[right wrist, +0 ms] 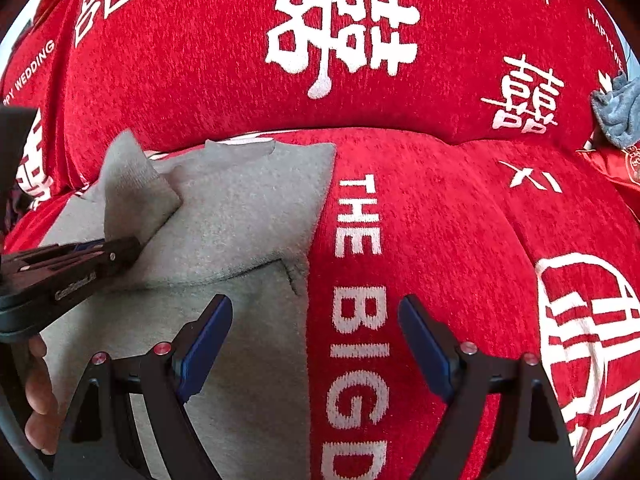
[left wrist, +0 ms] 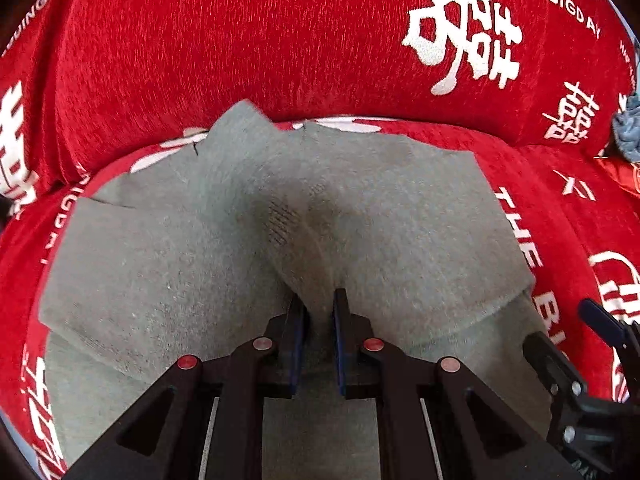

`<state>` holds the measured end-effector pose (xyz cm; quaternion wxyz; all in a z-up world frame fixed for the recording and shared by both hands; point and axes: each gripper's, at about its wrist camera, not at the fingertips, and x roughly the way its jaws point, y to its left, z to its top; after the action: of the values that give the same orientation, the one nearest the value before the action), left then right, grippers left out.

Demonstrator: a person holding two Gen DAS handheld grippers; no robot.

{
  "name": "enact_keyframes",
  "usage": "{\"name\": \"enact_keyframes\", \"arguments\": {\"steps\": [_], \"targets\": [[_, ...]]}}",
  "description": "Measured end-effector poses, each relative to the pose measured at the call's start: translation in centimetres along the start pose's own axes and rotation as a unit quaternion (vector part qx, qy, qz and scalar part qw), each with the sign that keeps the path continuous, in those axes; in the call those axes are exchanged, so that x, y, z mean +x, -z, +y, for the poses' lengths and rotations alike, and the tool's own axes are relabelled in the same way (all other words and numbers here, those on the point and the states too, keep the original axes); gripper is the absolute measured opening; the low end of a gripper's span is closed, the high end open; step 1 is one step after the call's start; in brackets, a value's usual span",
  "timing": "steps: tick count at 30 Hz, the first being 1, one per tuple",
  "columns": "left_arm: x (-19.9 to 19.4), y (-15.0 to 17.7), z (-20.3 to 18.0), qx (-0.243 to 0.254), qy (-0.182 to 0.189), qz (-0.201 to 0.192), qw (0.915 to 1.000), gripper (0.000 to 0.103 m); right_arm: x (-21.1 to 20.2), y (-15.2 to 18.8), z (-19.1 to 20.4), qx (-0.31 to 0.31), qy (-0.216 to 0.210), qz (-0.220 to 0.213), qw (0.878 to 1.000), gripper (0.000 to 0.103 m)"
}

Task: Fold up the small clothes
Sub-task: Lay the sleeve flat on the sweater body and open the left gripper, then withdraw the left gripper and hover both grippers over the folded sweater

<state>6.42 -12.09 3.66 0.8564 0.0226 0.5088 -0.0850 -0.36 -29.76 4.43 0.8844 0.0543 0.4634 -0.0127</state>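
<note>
**Left gripper pinches the grey garment; right one waits open**

A small grey garment (left wrist: 400,208) lies spread on the red sofa cover (left wrist: 200,60), near the crease where the seat meets the backrest. The left gripper (left wrist: 320,304) has its two blue-padded fingers drawn close on a raised ridge of the grey cloth, so the fabric tents up between them. In the right wrist view that same gripper (right wrist: 132,246) comes in from the left edge, and a pointed flap of the garment (right wrist: 136,184) stands up above its tip while the rest of the cloth stays flat.

The right gripper (right wrist: 316,312) hangs just over the garment's right-hand edge with its fingers (right wrist: 208,332) spread wide, holding nothing. One finger is over grey cloth, the other over the white lettering woven into the sofa cover.

Bare fingertips of the person's left hand (right wrist: 38,396) show at the lower left of that view, under the left gripper's body.

Far off at the right end of the sofa sits a crumpled blue-grey cloth (right wrist: 618,112), possibly another garment; the view there is too warped to be sure.
</note>
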Motion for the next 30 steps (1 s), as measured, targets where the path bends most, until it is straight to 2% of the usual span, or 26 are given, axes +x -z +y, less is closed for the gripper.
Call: {"name": "enact_keyframes", "arguments": {"steps": [5,7,9,10,12,13,14,15,16,18,19,22,24,28,30], "targets": [[0.6,-0.2,2.0,-0.041,0.06,0.01,0.9973,0.013,-0.1,-0.1,0.5,-0.005,0.0,-0.001,1.0,0.088],[0.2,0.0,2.4,-0.039,0.088,-0.018,0.9952,0.013,-0.2,-0.1,0.6,-0.008,0.0,-0.002,1.0,0.088],[-0.3,0.6,2.7,-0.04,0.086,-0.051,0.9942,0.012,-0.2,0.0,0.7,-0.008,0.002,-0.001,1.0,0.088],[-0.6,0.9,3.1,-0.05,0.101,-0.064,0.9916,0.012,-0.2,0.0,0.7,-0.008,0.002,-0.001,1.0,0.088],[-1.6,1.2,3.9,-0.07,0.125,-0.08,0.9865,0.013,-0.3,0.0,0.8,-0.007,0.002,-0.001,1.0,0.088],[-1.7,1.1,3.9,-0.067,0.117,-0.076,0.988,0.018,-0.4,0.0,0.8,-0.008,0.002,-0.001,1.0,0.088],[-1.7,1.0,3.6,-0.056,0.093,-0.058,0.9924,0.056,-0.4,0.0,0.8,-0.009,0.003,-0.002,1.0,0.088],[-1.4,0.9,3.3,-0.043,0.061,-0.03,0.9967,0.083,-0.4,0.0,0.9,-0.01,0.003,-0.002,1.0,0.088],[-1.6,0.8,3.3,-0.036,0.041,-0.028,0.9981,0.103,-0.5,0.0,0.9,-0.01,0.003,-0.002,1.0,0.088],[-3.4,1.5,3.5,-0.033,0.029,-0.089,0.995,0.103,-0.7,-0.1,1.2,-0.009,0.001,-0.006,1.0,0.088],[-4.2,1.6,3.5,-0.026,0.033,-0.104,0.9936,0.103,-0.7,-0.1,1.3,-0.009,-0.001,-0.007,1.0,0.088],[-5.0,1.7,3.6,-0.014,0.081,-0.087,0.9929,0.103,-0.8,-0.4,2.1,-0.016,-0.006,-0.008,1.0,0.088],[-5.7,1.8,4.1,-0.008,0.099,-0.082,0.9916,0.103,-0.9,-0.8,3.1,-0.026,-0.012,-0.012,1.0,0.088],[-7.2,2.5,6.7,-0.022,0.107,-0.093,0.9897,0.103,-0.6,-2.3,6.6,-0.059,-0.036,-0.024,0.997,0.088],[-7.4,2.9,8.6,-0.032,0.085,-0.096,0.9913,0.103,0.2,-3.4,9.2,-0.085,-0.044,-0.028,0.995,0.088]]}}
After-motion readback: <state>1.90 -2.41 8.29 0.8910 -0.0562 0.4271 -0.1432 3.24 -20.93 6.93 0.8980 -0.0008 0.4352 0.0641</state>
